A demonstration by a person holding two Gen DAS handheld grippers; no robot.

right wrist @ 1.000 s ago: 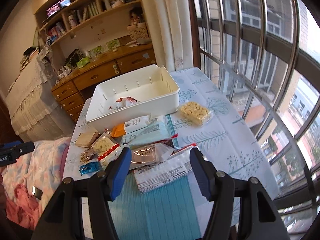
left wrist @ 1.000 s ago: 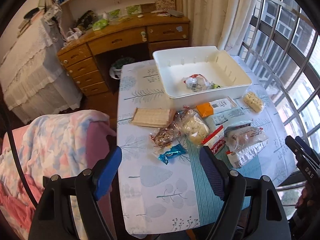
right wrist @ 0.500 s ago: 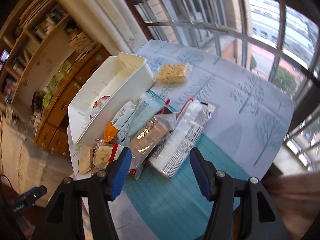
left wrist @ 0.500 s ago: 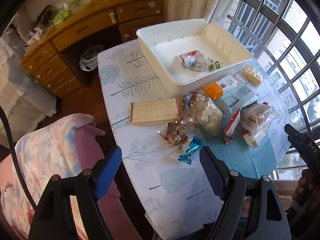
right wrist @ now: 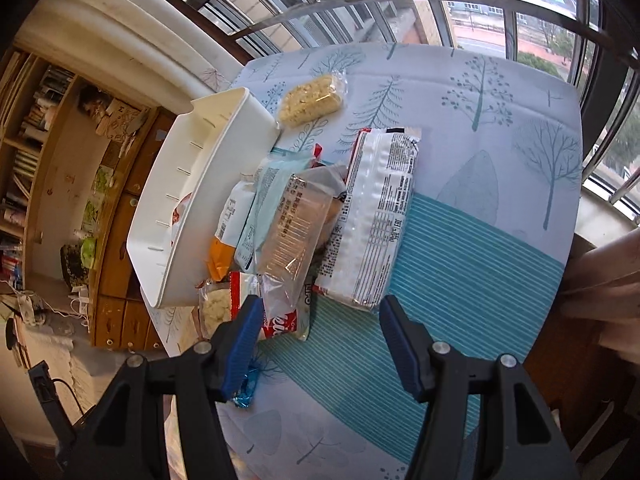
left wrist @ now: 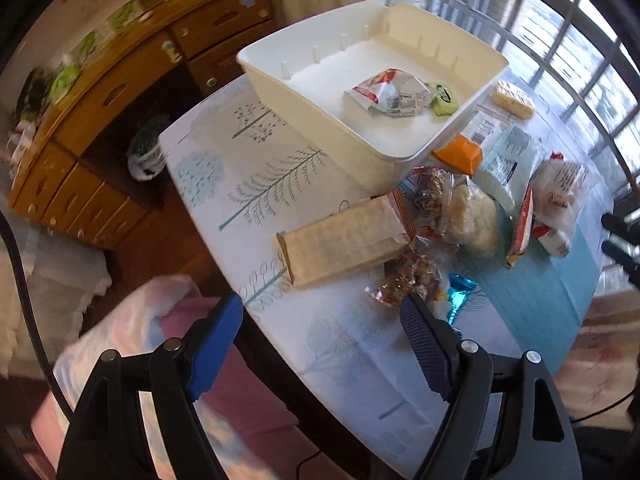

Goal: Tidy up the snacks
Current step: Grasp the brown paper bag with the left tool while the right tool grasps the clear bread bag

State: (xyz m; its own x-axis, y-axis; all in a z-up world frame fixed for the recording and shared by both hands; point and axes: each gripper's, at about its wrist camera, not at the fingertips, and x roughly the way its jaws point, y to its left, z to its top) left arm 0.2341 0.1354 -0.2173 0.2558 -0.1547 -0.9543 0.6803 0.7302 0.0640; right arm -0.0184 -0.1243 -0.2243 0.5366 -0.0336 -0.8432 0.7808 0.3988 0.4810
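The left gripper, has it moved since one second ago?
Yes. The left gripper has come lower and nearer to the table: the white bin and the brown paper packet now look larger in its view.

We were in a home bedroom: a wooden desk (left wrist: 132, 92) with drawers stood beyond the table (left wrist: 256, 168), bookshelves (right wrist: 28, 128) above it.

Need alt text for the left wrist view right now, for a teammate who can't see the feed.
The open left gripper hovers over the table edge, short of a heap of snack packets beside a white bin. A tan cracker pack lies nearest; two packets already sit in the bin.
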